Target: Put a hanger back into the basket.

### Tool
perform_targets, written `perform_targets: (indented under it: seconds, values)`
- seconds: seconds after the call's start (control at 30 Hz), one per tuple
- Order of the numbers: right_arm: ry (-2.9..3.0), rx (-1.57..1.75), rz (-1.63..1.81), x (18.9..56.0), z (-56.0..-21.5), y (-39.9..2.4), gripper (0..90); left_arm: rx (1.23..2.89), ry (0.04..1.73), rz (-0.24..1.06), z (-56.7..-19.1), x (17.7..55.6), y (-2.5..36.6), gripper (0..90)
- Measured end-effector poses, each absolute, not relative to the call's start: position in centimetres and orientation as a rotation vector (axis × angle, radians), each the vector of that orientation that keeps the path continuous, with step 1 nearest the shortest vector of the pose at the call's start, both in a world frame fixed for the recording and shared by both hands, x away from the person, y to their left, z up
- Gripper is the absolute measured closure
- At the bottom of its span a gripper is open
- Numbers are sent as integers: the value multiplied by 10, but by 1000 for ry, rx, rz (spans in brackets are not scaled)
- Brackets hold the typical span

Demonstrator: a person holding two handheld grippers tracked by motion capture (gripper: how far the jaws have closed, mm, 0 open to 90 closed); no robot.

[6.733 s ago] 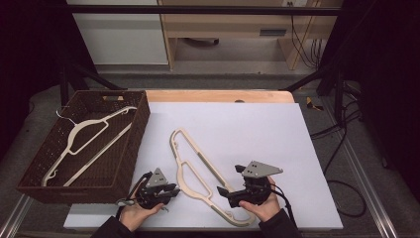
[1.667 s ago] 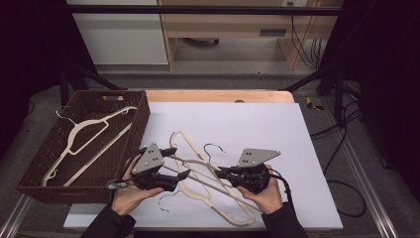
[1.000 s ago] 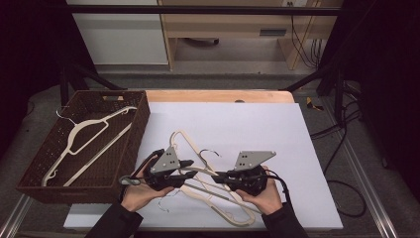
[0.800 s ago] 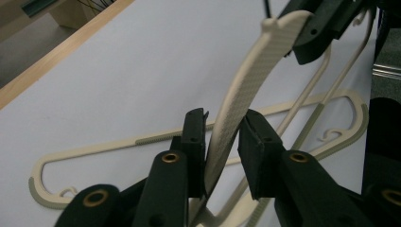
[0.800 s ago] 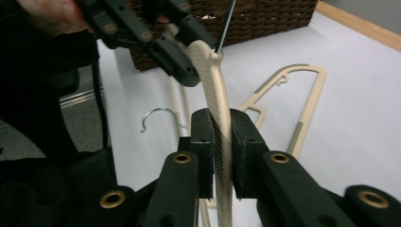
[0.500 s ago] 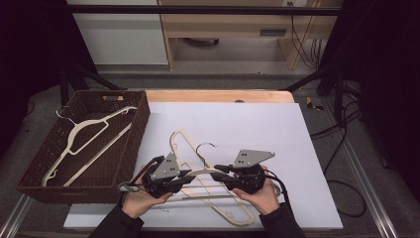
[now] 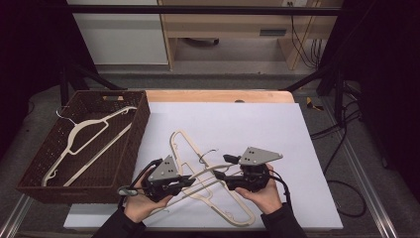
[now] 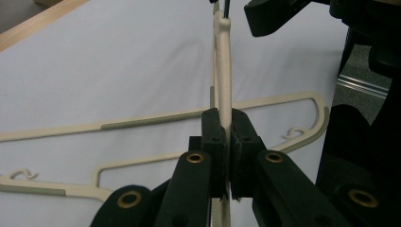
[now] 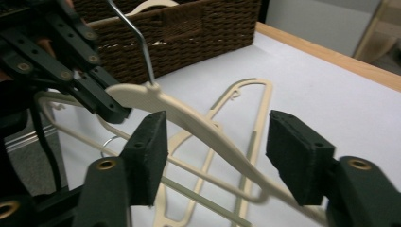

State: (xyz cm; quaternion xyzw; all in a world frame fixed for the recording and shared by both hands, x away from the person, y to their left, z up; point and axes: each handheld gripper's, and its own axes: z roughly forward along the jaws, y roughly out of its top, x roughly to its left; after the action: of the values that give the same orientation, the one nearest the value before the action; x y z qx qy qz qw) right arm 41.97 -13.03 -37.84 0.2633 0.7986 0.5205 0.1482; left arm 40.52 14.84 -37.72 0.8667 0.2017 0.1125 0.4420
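White table top (image 7: pixel 257 119) with a wood strip (image 7: pixel 218 95) along its far edge. Grey floor (image 7: pixel 228 54) beyond. Far left, a white cabinet (image 7: pixel 124 34); far right, a wooden bench (image 7: pixel 223 25). Cables (image 7: pixel 341 129) right. Dark surround.

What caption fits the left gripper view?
Left gripper clamped on a cream hanger above the white table.

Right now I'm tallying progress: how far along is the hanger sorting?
Done: one hanger lies in the basket. In hand: the left tongs are clamped on a lifted hanger; the right tongs have just been opening around it, pads clear. Left: that hanger and those on the table.
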Motion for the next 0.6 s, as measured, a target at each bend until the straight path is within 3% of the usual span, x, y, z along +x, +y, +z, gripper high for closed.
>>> perform_targets:
  seconds: [0.27, 0.6]
  values:
    - [2194, 864, 1485, 419, -376, -157, 211, 2078, 592, 340, -363, 406, 165, 866]
    - [2058, 967, 1476, 416, -369, -189, 110, 2039, 641, 417, -330, 408, 181, 866]
